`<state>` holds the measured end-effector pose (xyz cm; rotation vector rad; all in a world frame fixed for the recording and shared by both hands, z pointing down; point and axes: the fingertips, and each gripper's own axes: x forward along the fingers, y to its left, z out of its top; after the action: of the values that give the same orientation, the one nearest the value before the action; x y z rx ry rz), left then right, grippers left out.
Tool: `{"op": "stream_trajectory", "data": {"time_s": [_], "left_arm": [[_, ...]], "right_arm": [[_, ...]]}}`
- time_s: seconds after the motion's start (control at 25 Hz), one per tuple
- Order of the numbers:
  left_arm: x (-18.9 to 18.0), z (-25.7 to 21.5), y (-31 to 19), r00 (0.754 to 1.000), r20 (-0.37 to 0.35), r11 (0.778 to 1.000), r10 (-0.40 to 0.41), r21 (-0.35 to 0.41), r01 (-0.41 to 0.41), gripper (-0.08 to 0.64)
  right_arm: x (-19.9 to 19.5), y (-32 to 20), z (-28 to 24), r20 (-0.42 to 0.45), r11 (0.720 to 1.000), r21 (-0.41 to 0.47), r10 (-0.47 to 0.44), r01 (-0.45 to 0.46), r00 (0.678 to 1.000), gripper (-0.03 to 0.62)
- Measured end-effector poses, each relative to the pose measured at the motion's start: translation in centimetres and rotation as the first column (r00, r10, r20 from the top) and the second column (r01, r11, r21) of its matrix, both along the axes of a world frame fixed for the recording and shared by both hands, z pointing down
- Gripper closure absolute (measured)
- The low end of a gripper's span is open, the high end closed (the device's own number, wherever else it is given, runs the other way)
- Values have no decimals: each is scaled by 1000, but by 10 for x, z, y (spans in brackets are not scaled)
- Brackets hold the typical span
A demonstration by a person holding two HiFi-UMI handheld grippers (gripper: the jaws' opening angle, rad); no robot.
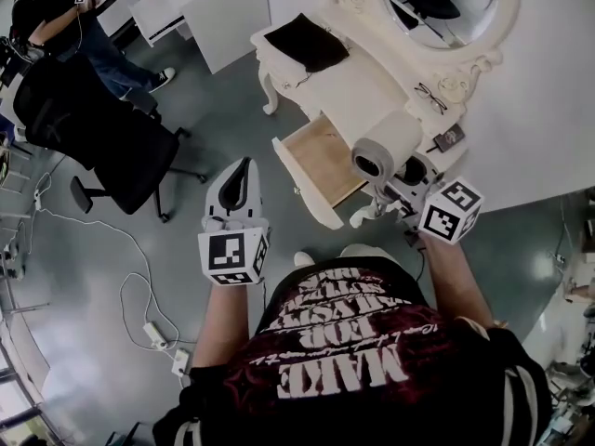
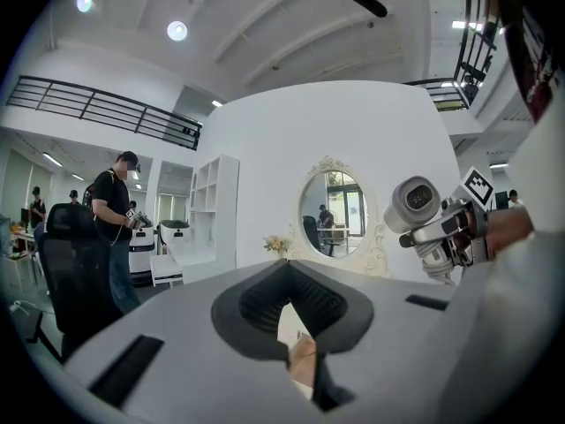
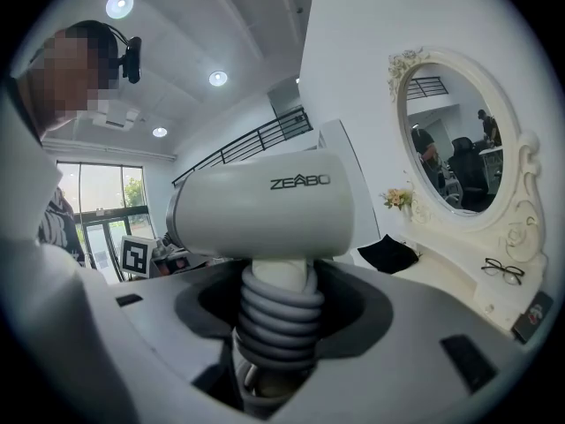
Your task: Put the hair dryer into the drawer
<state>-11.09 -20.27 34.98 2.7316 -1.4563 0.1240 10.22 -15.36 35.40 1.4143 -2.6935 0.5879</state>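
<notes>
Right gripper (image 1: 402, 179) fingers clamp the hair dryer (image 1: 386, 147) near the open drawer (image 1: 321, 161); left gripper (image 1: 244, 167) fingers seemingly closed.

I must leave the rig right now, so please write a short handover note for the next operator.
Left gripper: shut, empty, held in the air near the drawer.
Right gripper: shut on the cord-wrapped handle of the hair dryer, which is carried close to the drawer, not in it.
Drawer of the white dressing table: pulled open, looks empty.
Done: dryer in grip, drawer open.
Left: lower the dryer into the drawer and release it.
</notes>
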Motion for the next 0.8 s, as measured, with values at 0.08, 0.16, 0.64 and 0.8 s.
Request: {"op": "stream_trajectory", "data": {"time_s": [0.08,0.16,0.64,0.8], "left_arm": [[6,5,2,1000,-6,1000,14,-7,-14,555],[10,7,4,1000,-8,1000,25,-13,-26,555],[3,9,-3,999,32,999,-34,-21,34,555],[-2,8,-14,997,45,997,-66,-23,67,555]], "right_arm": [[3,3,1,6,1000,-11,8,-8,1000,362],[3,5,0,17,1000,-10,10,-10,1000,362],[3,-21,11,93,999,-30,-38,41,995,362],[-1,-38,14,113,997,-33,-65,69,992,362]]}}
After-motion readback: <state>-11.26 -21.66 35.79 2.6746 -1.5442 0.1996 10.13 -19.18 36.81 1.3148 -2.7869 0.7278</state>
